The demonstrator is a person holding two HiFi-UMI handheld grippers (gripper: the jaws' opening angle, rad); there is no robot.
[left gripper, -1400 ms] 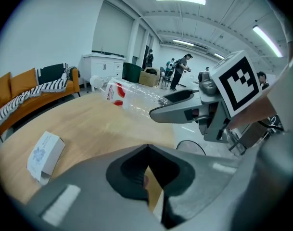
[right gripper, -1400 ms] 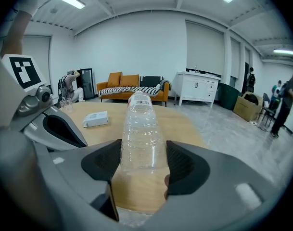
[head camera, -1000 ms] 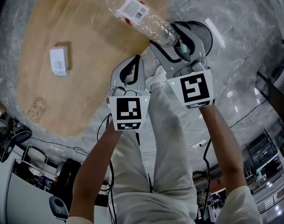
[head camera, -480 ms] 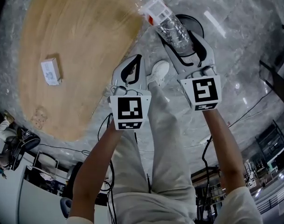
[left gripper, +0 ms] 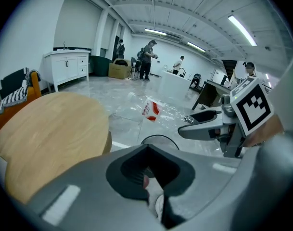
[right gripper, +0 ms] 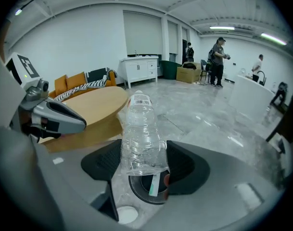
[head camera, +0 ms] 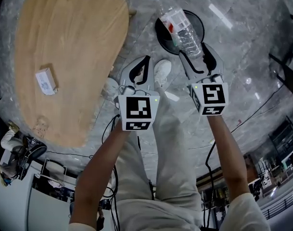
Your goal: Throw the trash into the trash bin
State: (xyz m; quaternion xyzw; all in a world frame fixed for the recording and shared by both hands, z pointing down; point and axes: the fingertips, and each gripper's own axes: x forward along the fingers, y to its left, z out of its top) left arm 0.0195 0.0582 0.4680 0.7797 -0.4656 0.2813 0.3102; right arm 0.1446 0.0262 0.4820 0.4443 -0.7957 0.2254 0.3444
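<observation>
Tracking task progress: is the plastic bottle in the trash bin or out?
Out. The bottle is clamped in the right gripper, held in the air above the open trash bin.

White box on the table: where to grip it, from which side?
Probably from above: pinch the white box across its short width, jaws on the two long sides. It lies flat on the wooden table, low, with its top face open and nothing close around it.

Illumination: bright and even, from ceiling strip lights (left gripper: 242, 30) at 1 o'clock. Glare streaks on polished floor (head camera: 247, 47). Fisheye curvature, dark vignette at all edges; near foreground soft
</observation>
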